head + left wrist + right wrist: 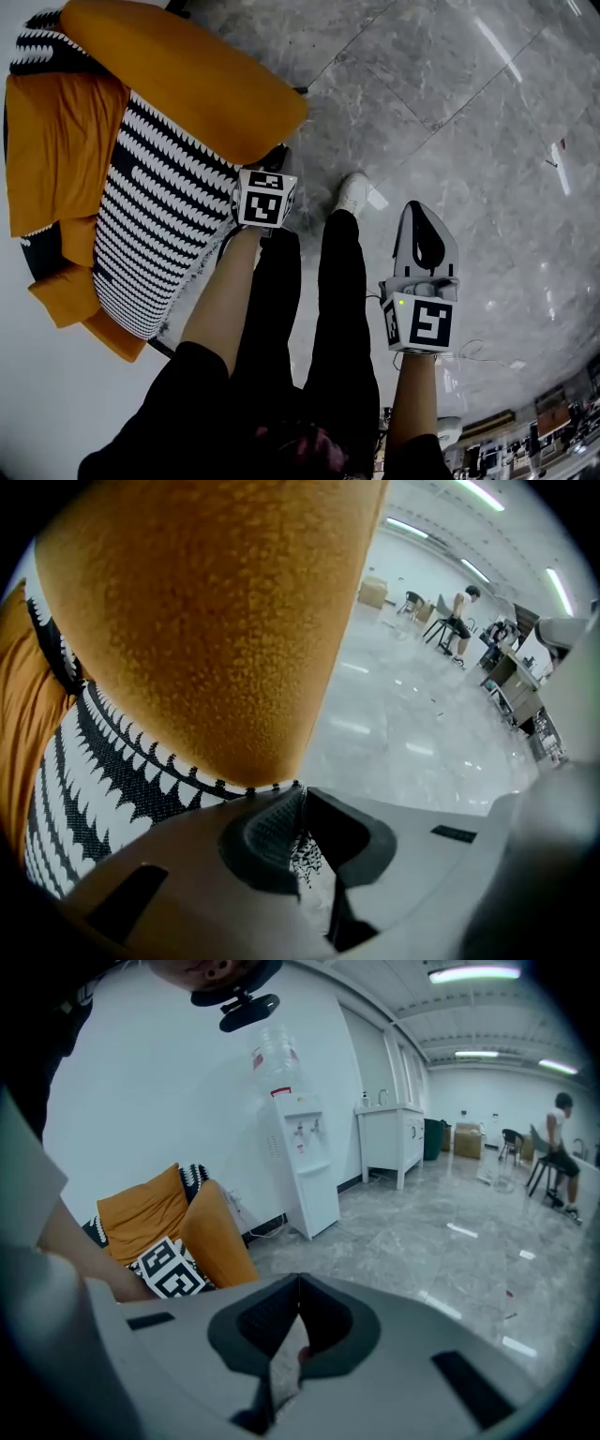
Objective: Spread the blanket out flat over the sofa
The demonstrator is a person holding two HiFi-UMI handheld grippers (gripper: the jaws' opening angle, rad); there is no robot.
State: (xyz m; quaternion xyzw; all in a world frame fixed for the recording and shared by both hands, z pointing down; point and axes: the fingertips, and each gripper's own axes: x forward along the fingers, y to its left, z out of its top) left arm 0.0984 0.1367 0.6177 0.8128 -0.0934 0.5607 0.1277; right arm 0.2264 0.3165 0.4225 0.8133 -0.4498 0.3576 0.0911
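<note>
An orange sofa (187, 75) stands at the left, with a black-and-white zigzag blanket (159, 216) draped over its seat and hanging down the front. My left gripper (274, 161) sits at the blanket's near edge, close under the orange armrest (206, 621). Its jaws are shut, and a scrap of the patterned blanket (103, 771) shows pinched between them in the left gripper view (300, 794). My right gripper (424, 214) hangs over the floor to the right of my legs, away from the sofa. It is shut (299, 1281) with nothing in it.
My legs and a white shoe (354, 192) stand on the grey marble floor beside the sofa. A water dispenser (300, 1166) and a white cabinet (394, 1143) line the wall. A person sits on a chair (561, 1157) far across the room, near desks (520, 682).
</note>
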